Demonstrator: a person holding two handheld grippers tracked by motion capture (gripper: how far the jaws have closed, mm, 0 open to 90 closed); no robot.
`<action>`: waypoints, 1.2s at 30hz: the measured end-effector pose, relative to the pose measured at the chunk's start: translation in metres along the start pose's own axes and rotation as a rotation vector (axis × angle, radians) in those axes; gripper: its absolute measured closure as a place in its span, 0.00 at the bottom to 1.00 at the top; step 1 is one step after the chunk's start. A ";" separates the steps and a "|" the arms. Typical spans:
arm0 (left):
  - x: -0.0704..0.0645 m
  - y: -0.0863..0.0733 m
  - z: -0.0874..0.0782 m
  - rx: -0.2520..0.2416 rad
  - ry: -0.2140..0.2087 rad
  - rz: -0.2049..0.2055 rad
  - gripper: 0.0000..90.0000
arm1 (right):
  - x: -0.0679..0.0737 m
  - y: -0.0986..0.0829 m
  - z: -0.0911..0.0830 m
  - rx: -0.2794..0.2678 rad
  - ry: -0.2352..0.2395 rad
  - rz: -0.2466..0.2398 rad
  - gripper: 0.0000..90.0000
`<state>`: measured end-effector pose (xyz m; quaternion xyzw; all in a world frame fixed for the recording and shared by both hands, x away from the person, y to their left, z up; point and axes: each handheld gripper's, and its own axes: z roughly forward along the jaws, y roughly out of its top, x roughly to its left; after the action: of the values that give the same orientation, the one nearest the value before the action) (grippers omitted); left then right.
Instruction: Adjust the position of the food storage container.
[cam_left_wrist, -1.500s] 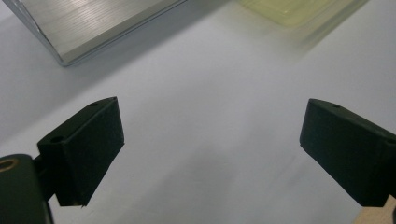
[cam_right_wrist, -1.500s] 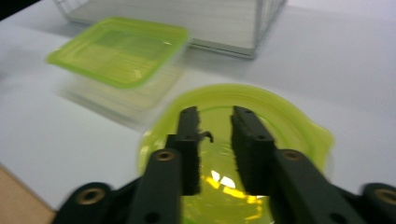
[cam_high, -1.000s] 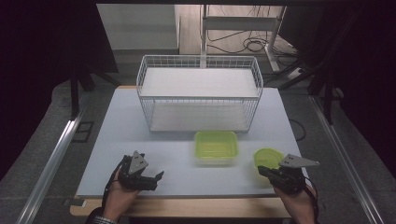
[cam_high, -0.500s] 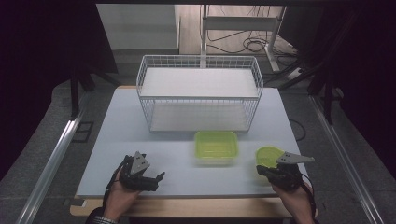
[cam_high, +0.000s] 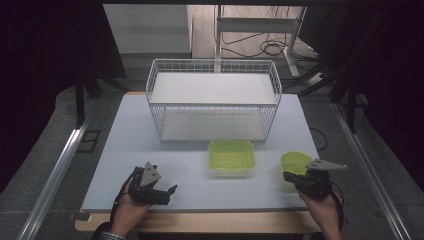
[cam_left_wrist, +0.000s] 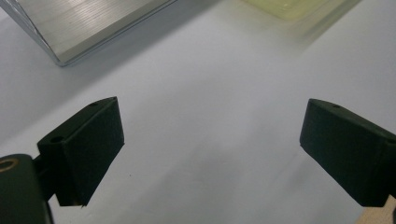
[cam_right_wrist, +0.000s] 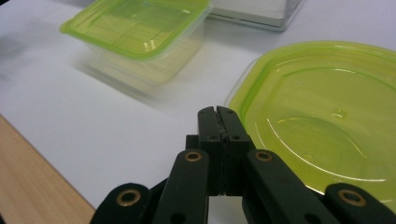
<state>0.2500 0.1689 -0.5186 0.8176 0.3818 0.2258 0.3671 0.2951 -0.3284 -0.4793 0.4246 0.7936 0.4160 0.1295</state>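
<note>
A green rectangular lidded container (cam_high: 231, 155) (cam_right_wrist: 140, 28) sits on the white table (cam_high: 125, 150) in front of a white wire basket (cam_high: 213, 100). To its right lies a round green lid (cam_high: 295, 161) (cam_right_wrist: 327, 116). My right gripper (cam_high: 287, 176) (cam_right_wrist: 218, 112) is shut with nothing between its jaws, its tip just beside the round lid's near left edge. At the front left, my left gripper (cam_high: 169, 194) (cam_left_wrist: 210, 135) is held wide open over bare table, and it holds nothing. The basket's corner (cam_left_wrist: 84, 28) and the container's edge (cam_left_wrist: 294, 7) lie far ahead of it.
The table's wooden front edge (cam_high: 210, 220) runs just below both hands. Dark floor and metal rails flank the table. A desk frame and cables stand behind the basket.
My right gripper has edged slightly left and forward beside the round lid. The left gripper and the containers have stayed where they were.
</note>
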 end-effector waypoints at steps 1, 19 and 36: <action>0.000 0.000 0.000 0.004 -0.001 0.005 0.07 | -0.004 0.000 -0.001 -0.007 -0.015 0.009 0.98; -0.005 0.004 0.004 0.052 -0.035 -0.017 0.14 | -0.008 0.006 0.002 -0.019 -0.067 0.003 0.95; -0.004 0.008 0.003 0.025 -0.038 -0.004 0.53 | 0.025 0.045 0.058 0.020 -0.052 -0.131 0.99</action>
<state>0.2529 0.1610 -0.5144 0.8254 0.3794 0.2047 0.3645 0.3378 -0.2640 -0.4765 0.3835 0.8203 0.3875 0.1730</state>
